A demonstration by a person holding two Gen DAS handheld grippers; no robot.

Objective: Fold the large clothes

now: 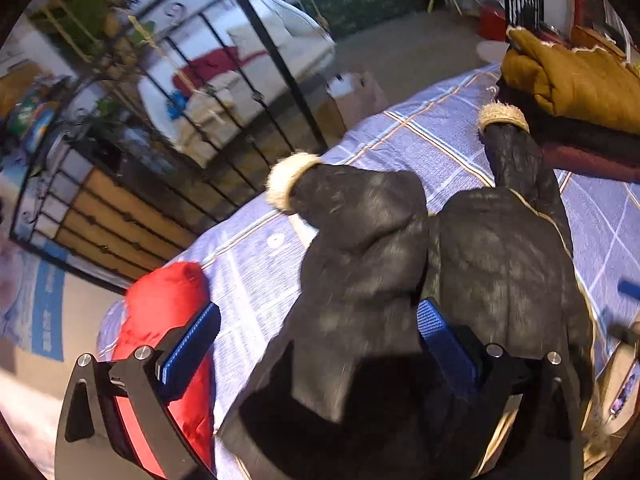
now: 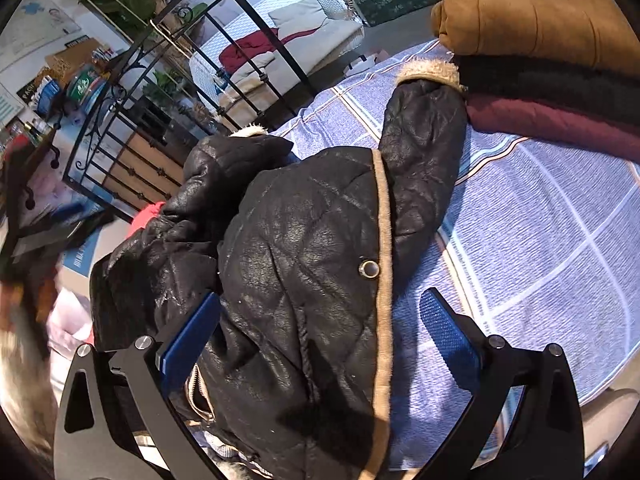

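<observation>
A black quilted jacket (image 1: 500, 260) (image 2: 300, 240) with tan trim lies on a blue plaid sheet (image 1: 400, 140) (image 2: 540, 220). Both sleeves point away from me and end in pale fur cuffs (image 1: 284, 178) (image 2: 428, 70). My left gripper (image 1: 316, 344) hangs over the jacket's near part, open wide. A loose fold of the left sleeve lies between its blue pads (image 1: 188, 344) without being pressed. My right gripper (image 2: 318, 336) is also open, straddling the jacket's trimmed front edge near a snap button (image 2: 369, 269). Its right pad (image 2: 448, 332) is over bare sheet.
A stack of folded clothes, tan (image 1: 572, 80) (image 2: 540, 20) over black and maroon (image 2: 540, 120), sits at the far right of the sheet. A red garment (image 1: 160, 312) (image 2: 150, 212) lies at the left edge. A black iron railing (image 1: 240, 100) (image 2: 132, 120) stands beyond it.
</observation>
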